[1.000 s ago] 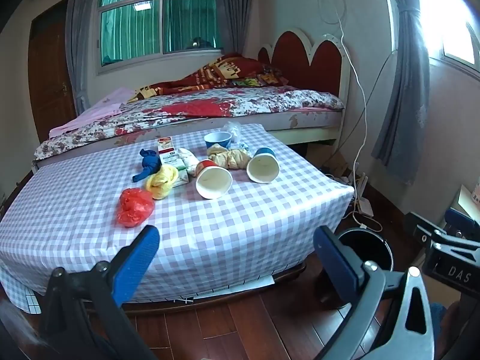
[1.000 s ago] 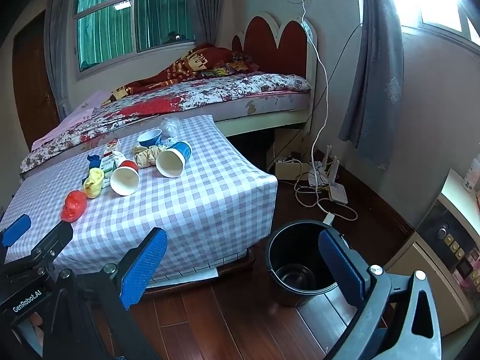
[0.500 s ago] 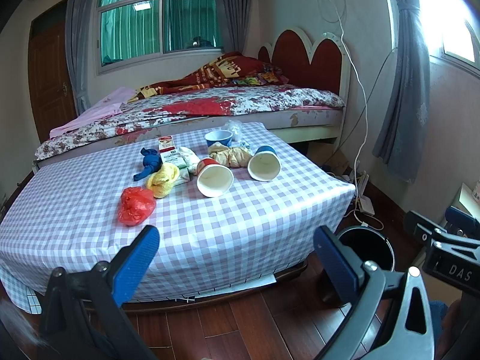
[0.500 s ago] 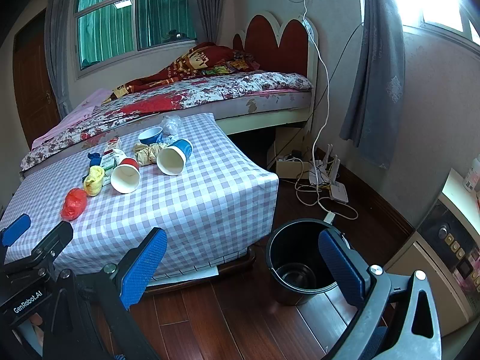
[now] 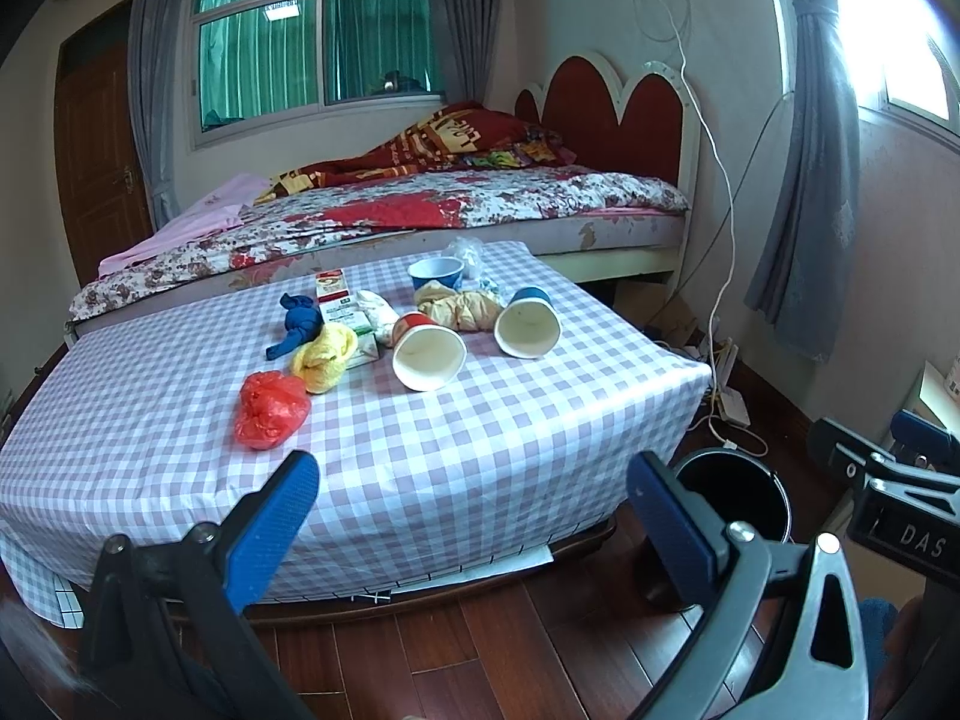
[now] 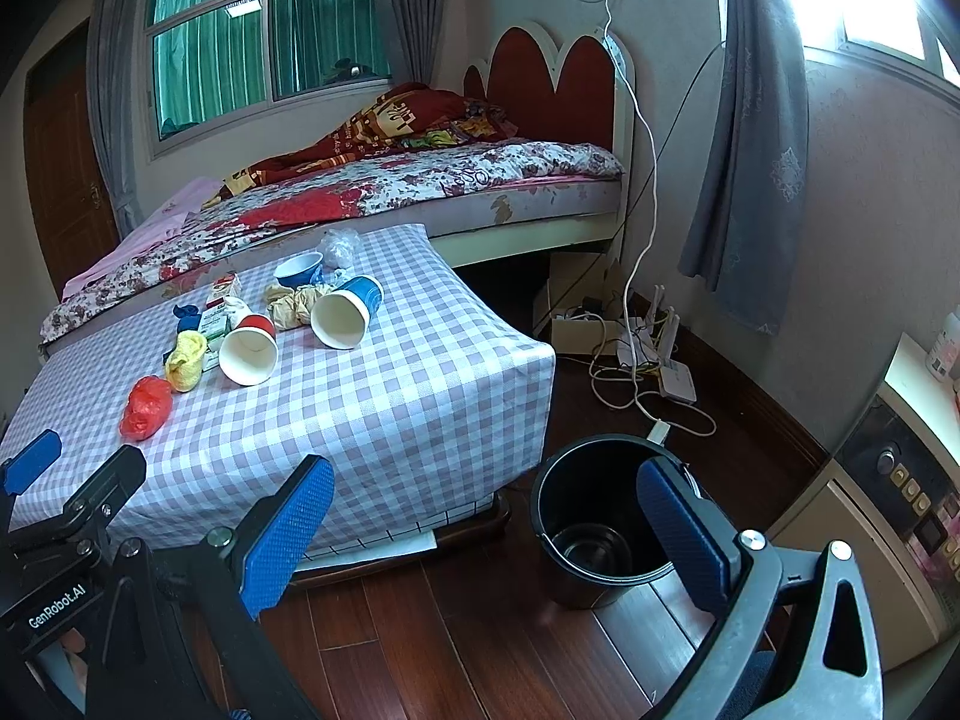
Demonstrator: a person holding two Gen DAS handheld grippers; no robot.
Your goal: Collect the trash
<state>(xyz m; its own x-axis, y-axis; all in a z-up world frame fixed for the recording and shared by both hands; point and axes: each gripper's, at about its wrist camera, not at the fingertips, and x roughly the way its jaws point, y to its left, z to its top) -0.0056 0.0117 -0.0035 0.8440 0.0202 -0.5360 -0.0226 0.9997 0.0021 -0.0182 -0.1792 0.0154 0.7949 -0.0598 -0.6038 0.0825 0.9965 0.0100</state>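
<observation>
Trash lies on a checked low table (image 5: 420, 450): a red bag (image 5: 270, 408), a yellow wad (image 5: 324, 357), a blue wad (image 5: 297, 324), a carton (image 5: 345, 312), a red paper cup (image 5: 427, 351) and a blue paper cup (image 5: 528, 330) on their sides, a beige crumpled bag (image 5: 462, 309), a blue bowl (image 5: 436, 273). A black bin (image 6: 600, 516) stands on the floor right of the table. My left gripper (image 5: 474, 498) is open and empty in front of the table. My right gripper (image 6: 486, 510) is open and empty near the bin.
A bed (image 5: 450, 210) stands behind the table. Cables and a power strip (image 6: 654, 360) lie on the floor by the wall. A cabinet (image 6: 888, 480) stands at the right. Wooden floor (image 6: 450, 630) lies below both grippers.
Both views have shifted only slightly; the table and trash sit a touch nearer. Both grippers stay open.
</observation>
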